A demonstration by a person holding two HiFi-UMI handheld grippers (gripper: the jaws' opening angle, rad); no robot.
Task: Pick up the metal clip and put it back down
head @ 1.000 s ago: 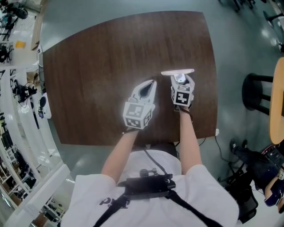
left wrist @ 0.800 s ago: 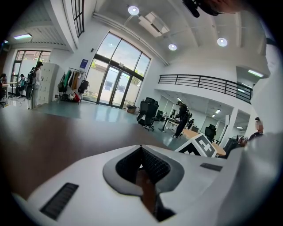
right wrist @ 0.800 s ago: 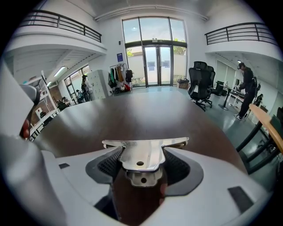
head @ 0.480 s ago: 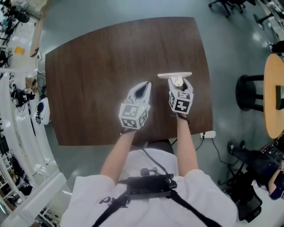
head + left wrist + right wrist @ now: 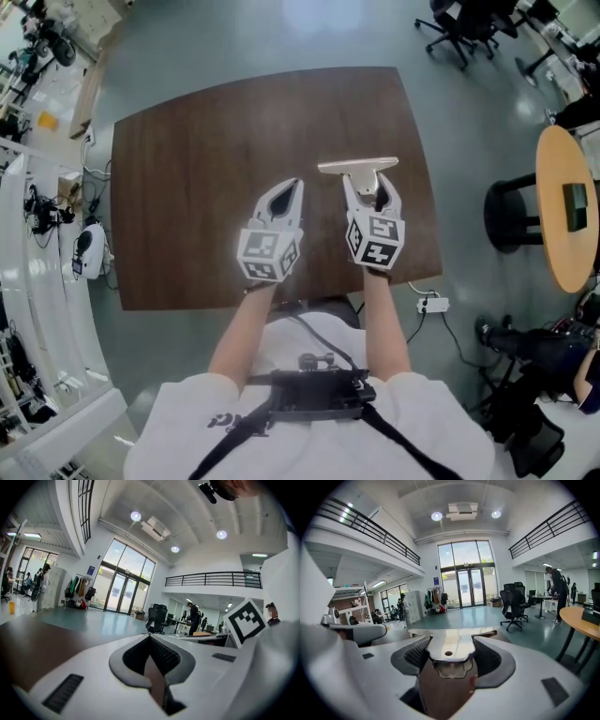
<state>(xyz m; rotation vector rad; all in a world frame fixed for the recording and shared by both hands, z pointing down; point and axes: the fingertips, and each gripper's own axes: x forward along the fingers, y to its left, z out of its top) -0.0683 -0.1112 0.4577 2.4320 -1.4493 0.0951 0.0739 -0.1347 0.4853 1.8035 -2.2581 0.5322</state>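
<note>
- Grasping the metal clip (image 5: 359,167), the right gripper (image 5: 368,189) has its jaws set wide on the clip's narrow stem, over the right part of the brown table (image 5: 187,178).
- The clip is T-shaped: its long flat bar lies crosswise to the jaws, roughly level, at the far end away from the person.
- From the right gripper view the stem runs back from that bar between the pads (image 5: 416,656).
- The stem's rear end is hidden between the jaws, and the clip's underside cannot be made out.
- The left gripper (image 5: 286,192) is clenched, jaws together on nothing, beside the right one.
</note>
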